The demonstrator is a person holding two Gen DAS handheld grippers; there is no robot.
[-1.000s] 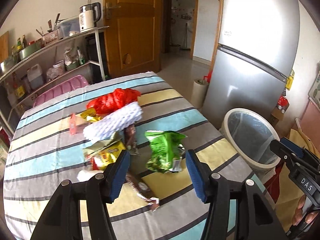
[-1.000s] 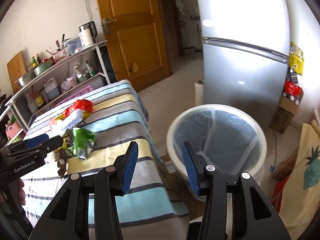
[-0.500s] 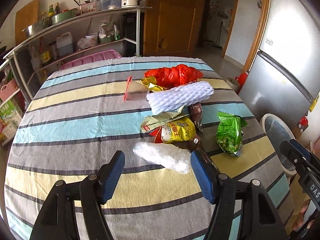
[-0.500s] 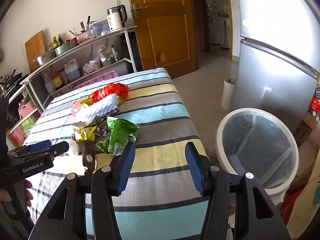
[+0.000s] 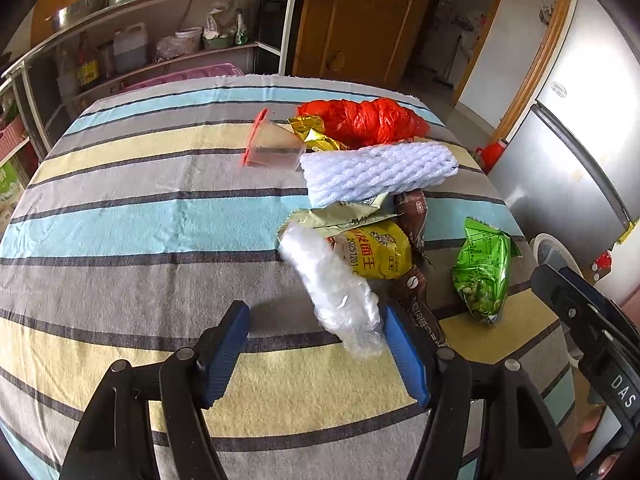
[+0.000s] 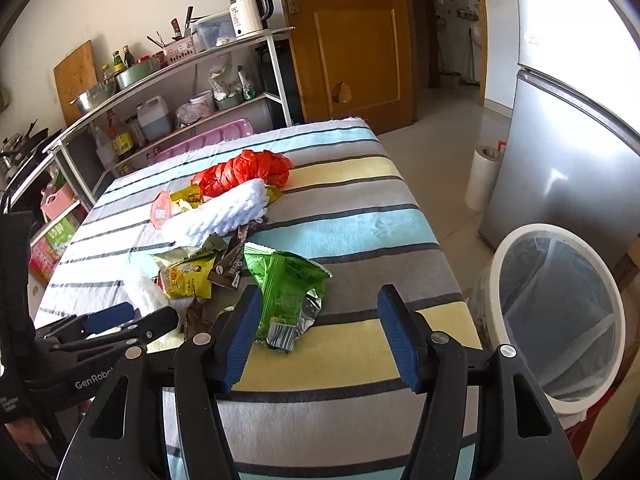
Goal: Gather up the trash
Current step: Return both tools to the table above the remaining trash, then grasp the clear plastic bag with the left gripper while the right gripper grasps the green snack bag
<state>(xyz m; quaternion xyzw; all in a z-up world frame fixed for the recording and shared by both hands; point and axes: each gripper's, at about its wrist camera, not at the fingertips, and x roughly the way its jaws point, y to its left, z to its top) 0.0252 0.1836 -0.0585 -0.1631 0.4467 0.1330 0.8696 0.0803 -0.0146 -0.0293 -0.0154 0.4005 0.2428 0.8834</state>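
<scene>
Trash is heaped toward the worktop's (image 5: 120, 220) bin-side edge, presumably so each piece has a short trip to the lined bin (image 6: 560, 312) on the floor beside it. The left gripper (image 5: 316, 354) is held released around the clear plastic wrap (image 5: 332, 284), and the right gripper (image 6: 316, 334) (also released, nothing held) is poised at the green snack bag (image 6: 288, 284).

Yellow snack packet (image 5: 376, 252): "20251201" (Chinese characters too); left hand-held gripper (image 6: 120, 322): "GenRobo"; right hand-held gripper (image 5: 592, 320): "DAS".
</scene>
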